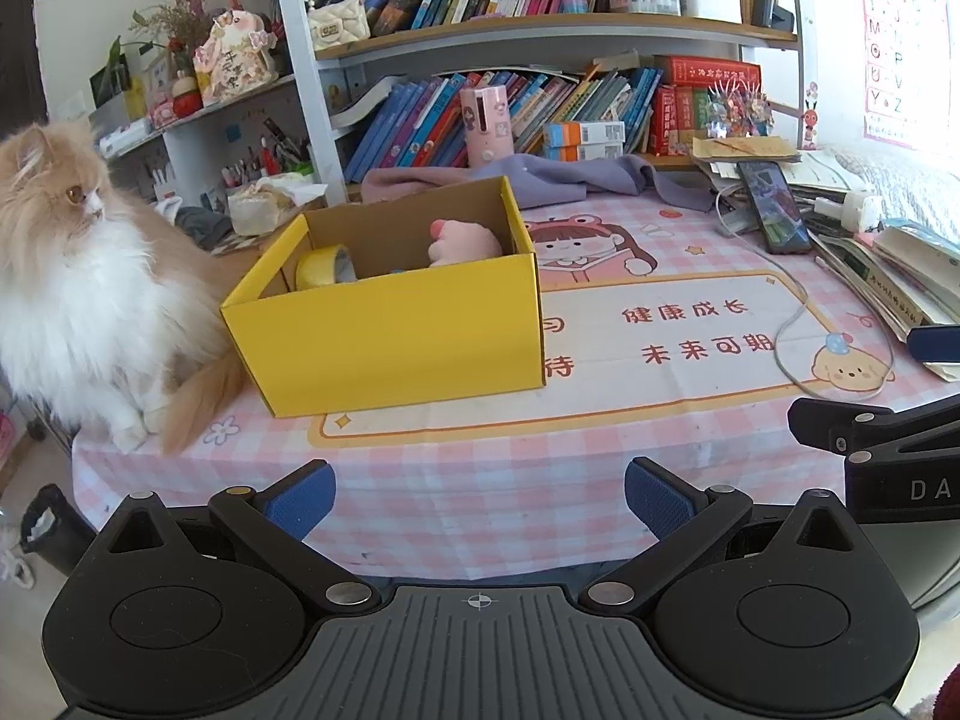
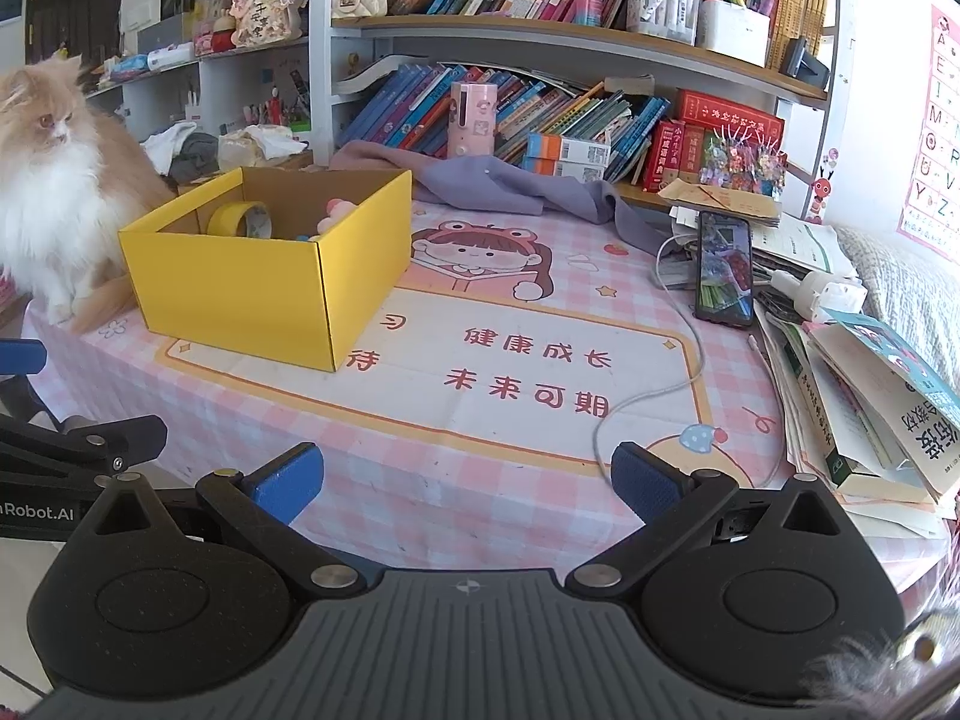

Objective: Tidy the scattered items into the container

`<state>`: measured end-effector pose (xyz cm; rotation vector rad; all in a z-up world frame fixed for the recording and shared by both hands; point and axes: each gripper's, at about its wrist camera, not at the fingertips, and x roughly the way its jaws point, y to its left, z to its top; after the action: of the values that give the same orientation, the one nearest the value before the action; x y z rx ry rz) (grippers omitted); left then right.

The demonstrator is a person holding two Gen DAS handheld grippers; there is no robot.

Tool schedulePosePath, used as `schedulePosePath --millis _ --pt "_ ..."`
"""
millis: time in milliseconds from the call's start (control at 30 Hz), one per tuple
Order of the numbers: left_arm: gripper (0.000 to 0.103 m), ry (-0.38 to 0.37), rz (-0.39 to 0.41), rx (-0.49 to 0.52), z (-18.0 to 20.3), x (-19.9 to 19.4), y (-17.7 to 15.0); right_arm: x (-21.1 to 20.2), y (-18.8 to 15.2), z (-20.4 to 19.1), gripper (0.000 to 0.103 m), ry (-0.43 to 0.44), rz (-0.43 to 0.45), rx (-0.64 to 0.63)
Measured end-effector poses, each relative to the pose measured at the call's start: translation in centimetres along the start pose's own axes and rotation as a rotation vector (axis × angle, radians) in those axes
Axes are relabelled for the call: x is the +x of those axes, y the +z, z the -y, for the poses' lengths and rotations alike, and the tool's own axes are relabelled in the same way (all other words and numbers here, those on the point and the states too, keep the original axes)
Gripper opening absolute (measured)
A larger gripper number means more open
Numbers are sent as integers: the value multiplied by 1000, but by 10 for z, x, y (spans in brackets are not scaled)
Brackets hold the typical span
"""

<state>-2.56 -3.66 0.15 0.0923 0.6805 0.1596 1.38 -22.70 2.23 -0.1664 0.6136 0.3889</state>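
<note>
On the counter (image 1: pixel 480 468) ahead of you sits the yellow box (image 1: pixel 396 324), open at the top, toward the left side of the pink checked cloth. Inside it a roll of yellow tape (image 2: pixel 240 219) leans against the left wall and a pink plush toy (image 1: pixel 465 243) lies toward the back right. Your left tool (image 1: pixel 480 501) hovers over the near edge of the counter with its blue pads spread wide and nothing between them. Your right tool (image 2: pixel 465 483) is likewise spread wide and holds nothing. Just beside the box, on its left, a fluffy cat (image 1: pixel 78 276) sits on the counter's corner. A phone (image 2: pixel 725 267) and a white cable (image 2: pixel 648 402) lie well apart to the right.
</note>
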Motion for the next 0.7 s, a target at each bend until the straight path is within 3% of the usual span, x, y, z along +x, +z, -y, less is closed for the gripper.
schedulePosePath --millis 700 --pt "103 -15 1 11 3 -2 -1 2 1 1 103 -5 0 13"
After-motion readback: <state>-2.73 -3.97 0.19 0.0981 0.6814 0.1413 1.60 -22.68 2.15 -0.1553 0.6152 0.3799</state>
